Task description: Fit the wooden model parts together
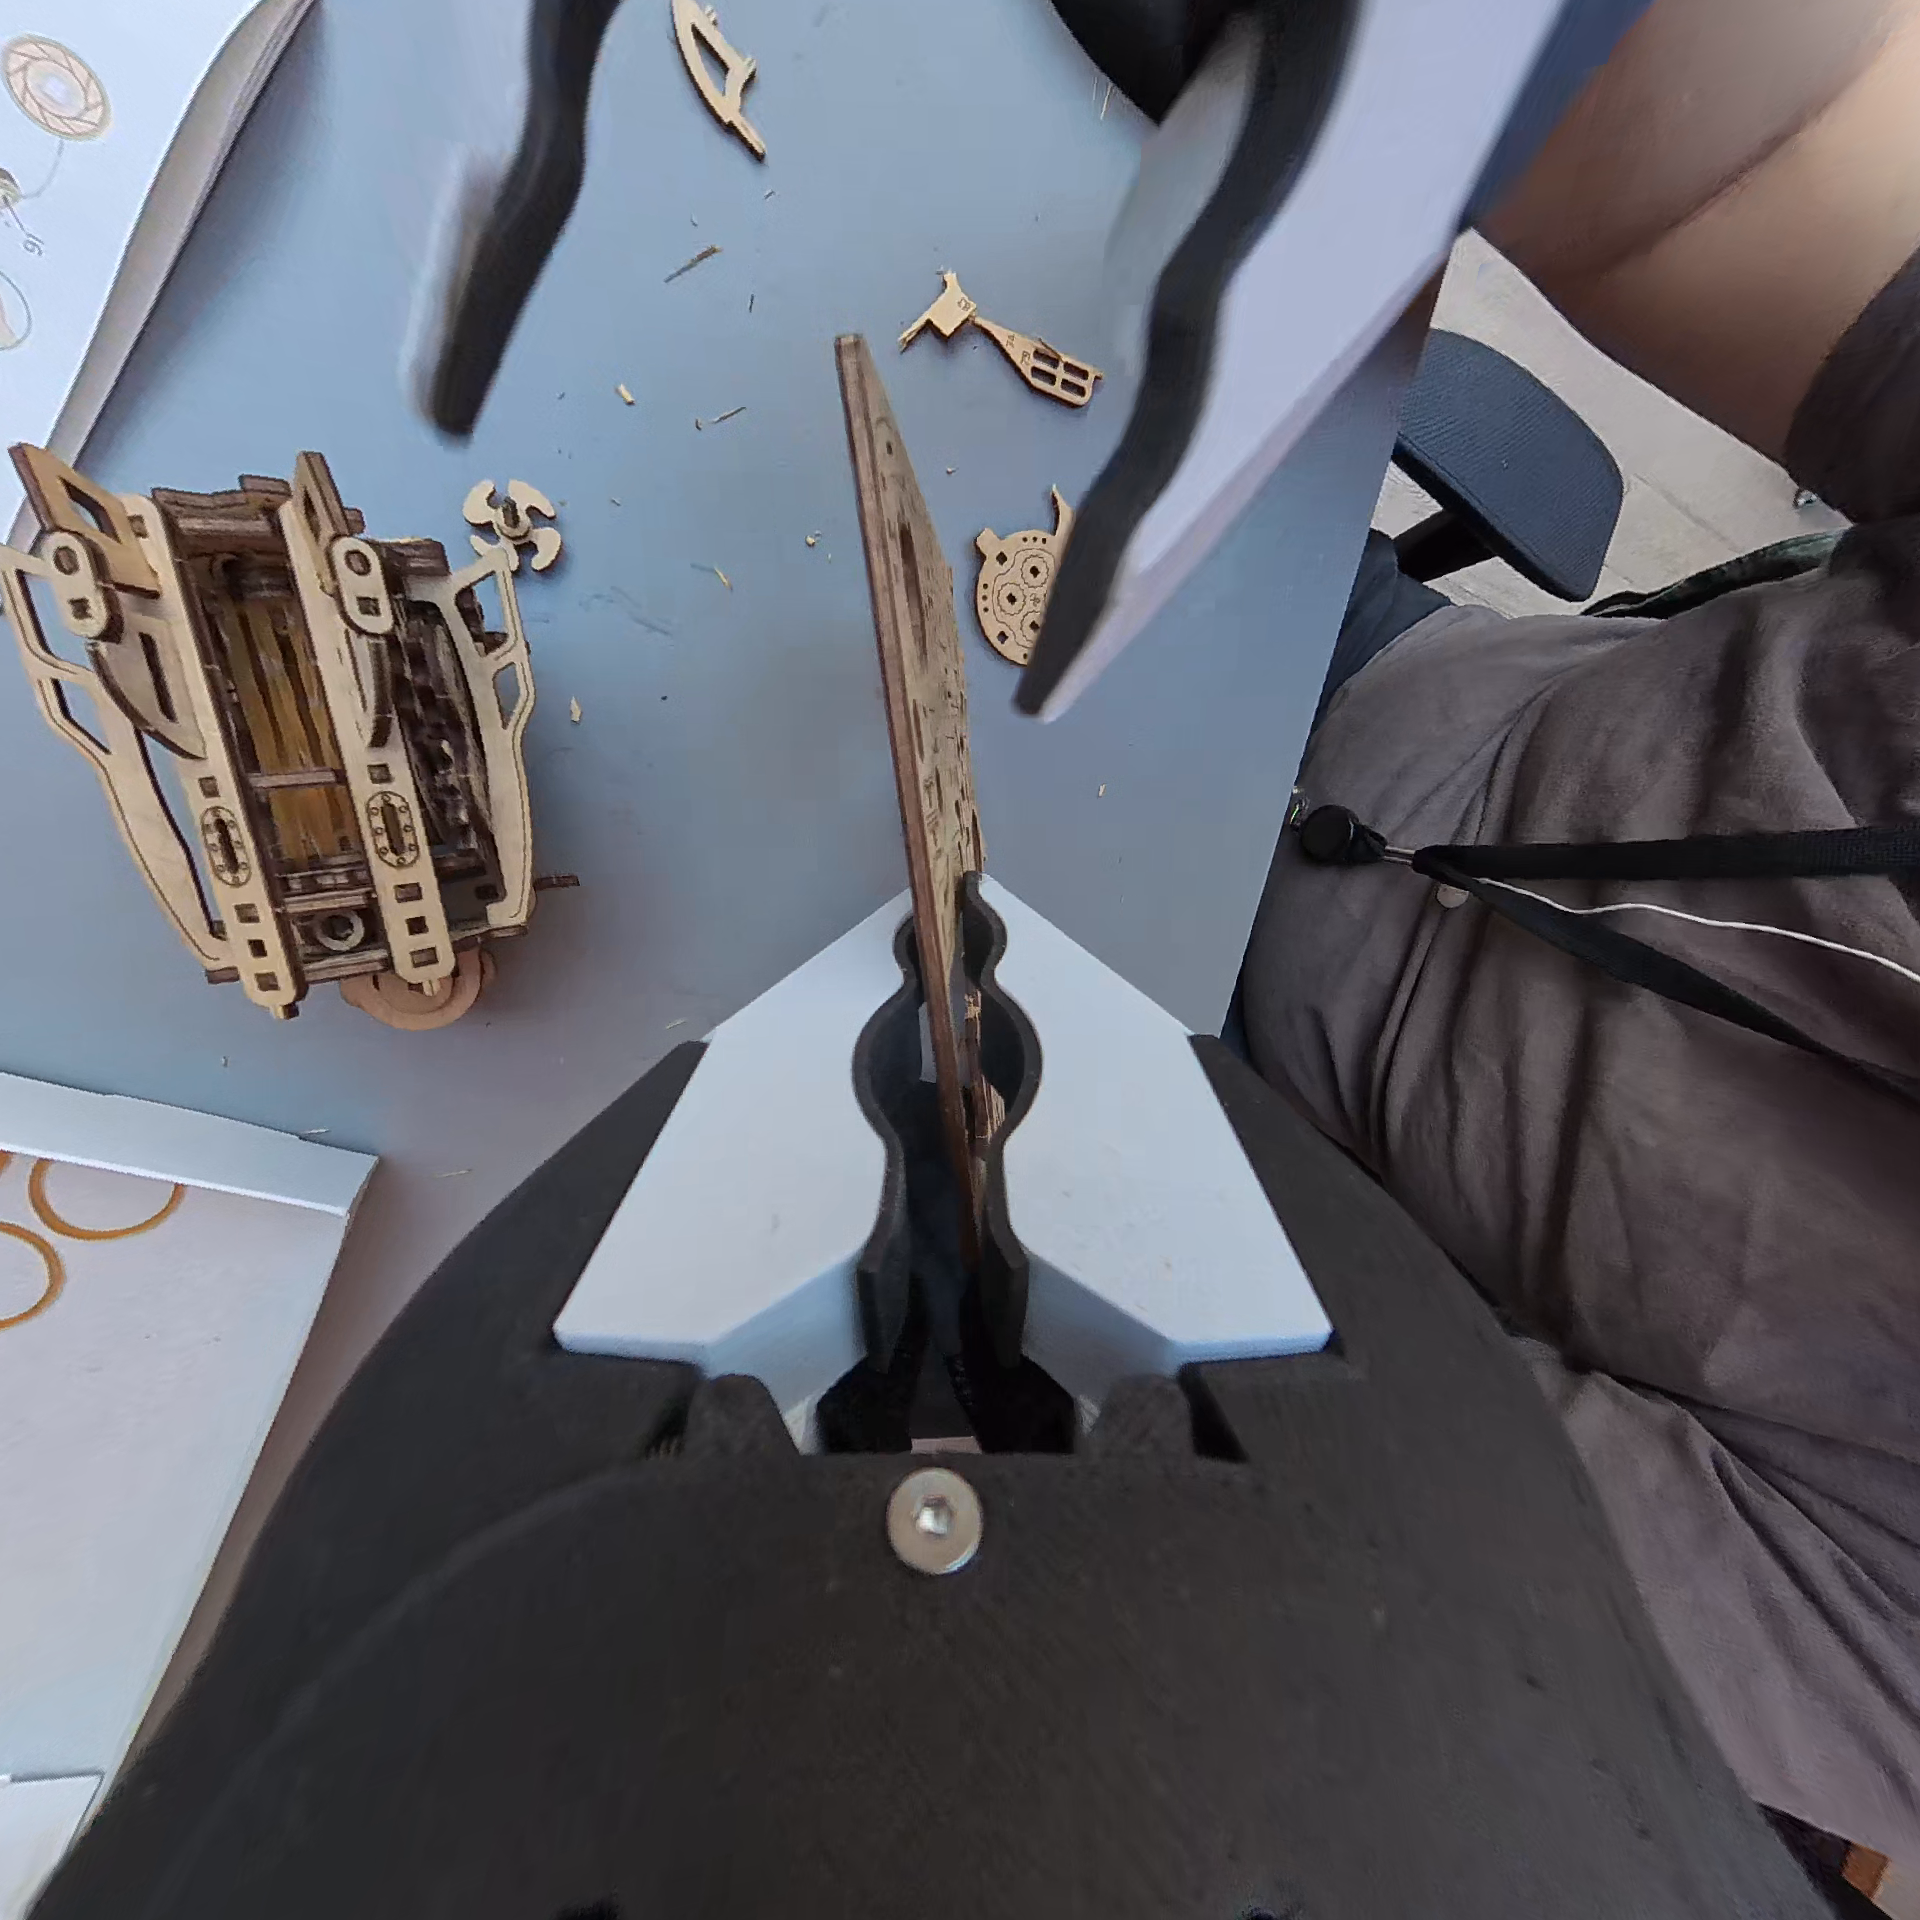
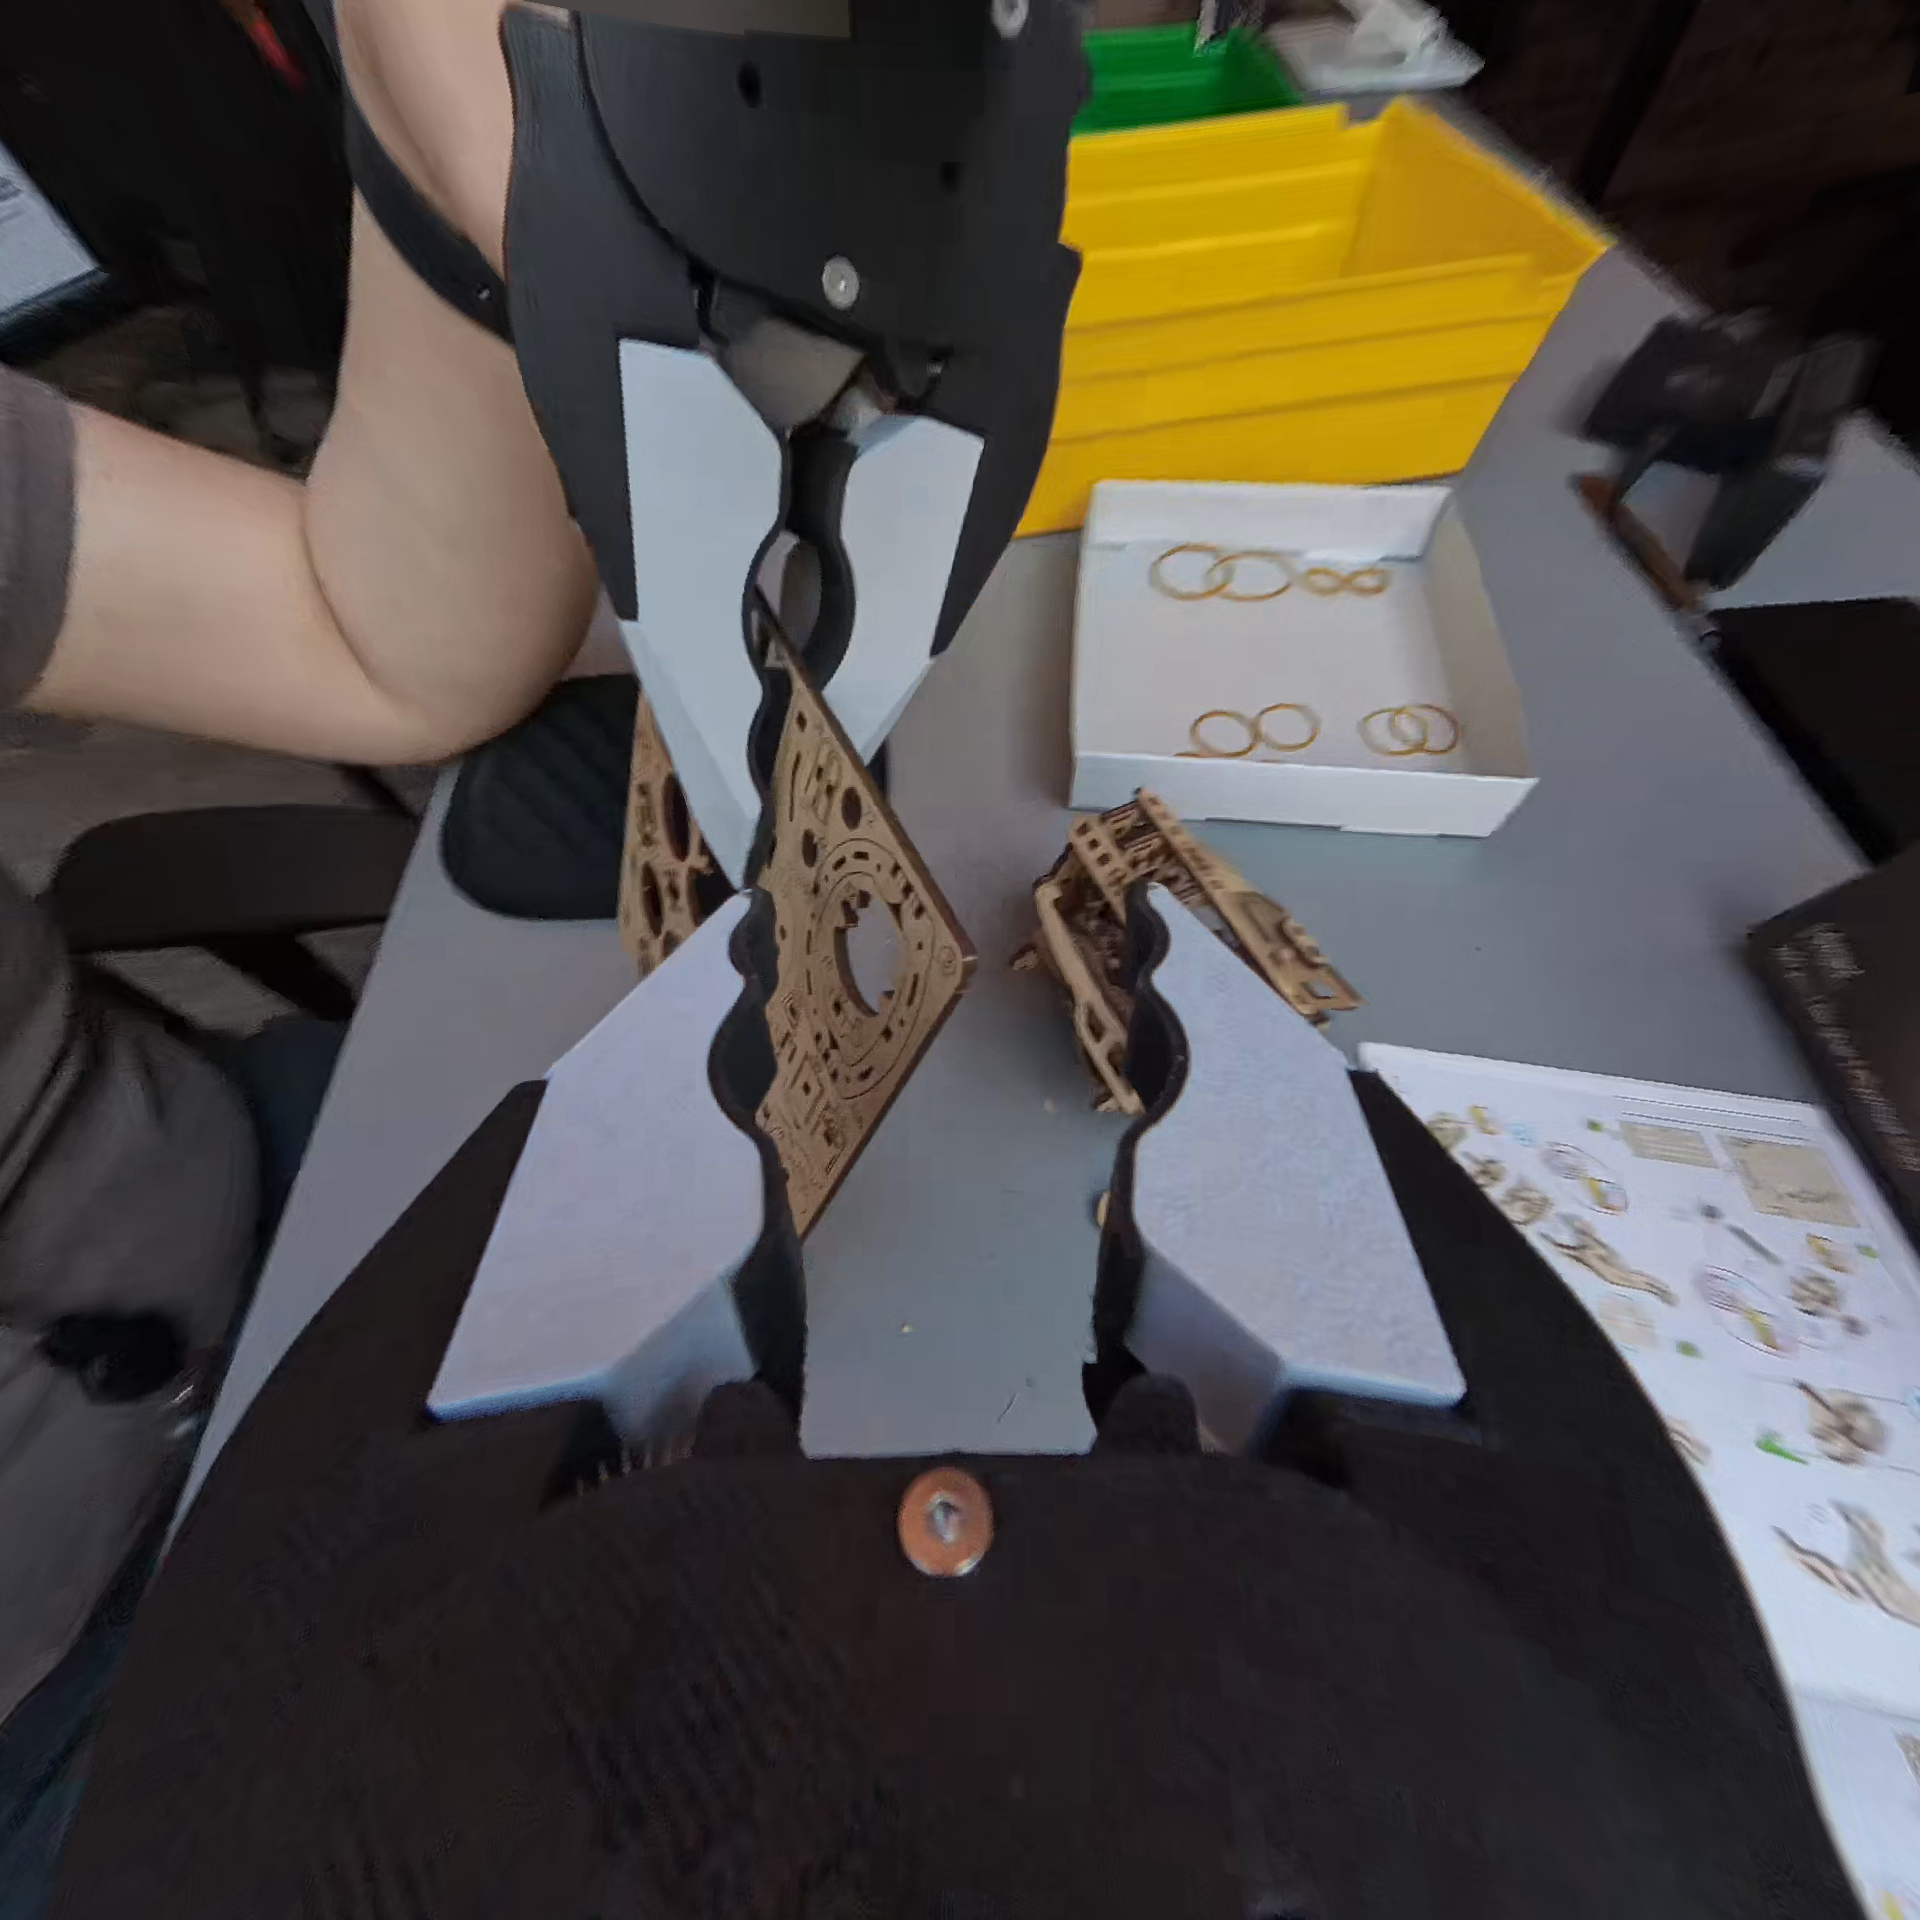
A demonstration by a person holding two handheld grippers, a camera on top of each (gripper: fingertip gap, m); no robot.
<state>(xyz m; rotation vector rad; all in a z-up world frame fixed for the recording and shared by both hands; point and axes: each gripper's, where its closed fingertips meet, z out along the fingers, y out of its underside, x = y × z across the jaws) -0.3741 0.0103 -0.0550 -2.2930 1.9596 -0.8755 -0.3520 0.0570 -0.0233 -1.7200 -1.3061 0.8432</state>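
Note:
My left gripper [image 1: 945, 935] is shut on a thin laser-cut wooden sheet [image 1: 914, 623], which is edge-on in the left wrist view. In the right wrist view the left gripper [image 2: 774, 769] comes down from the top and holds the sheet [image 2: 821, 1091] upright over the table. My right gripper [image 2: 945, 914] is open with the sheet between its fingers, against the left one. It also shows blurred in the left wrist view [image 1: 738, 561]. The part-built wooden model [image 1: 281, 727] lies on the table, behind my right finger in the right wrist view [image 2: 1195, 914].
Loose wooden parts [image 1: 1003, 348] [image 1: 1013, 592] [image 1: 514, 525] lie on the grey table [image 1: 727, 831]. A white box with rubber rings [image 2: 1299, 665], yellow bins [image 2: 1299, 312] and an instruction sheet [image 2: 1662, 1247] stand to the right. A person's arm and lap are at the table's left edge.

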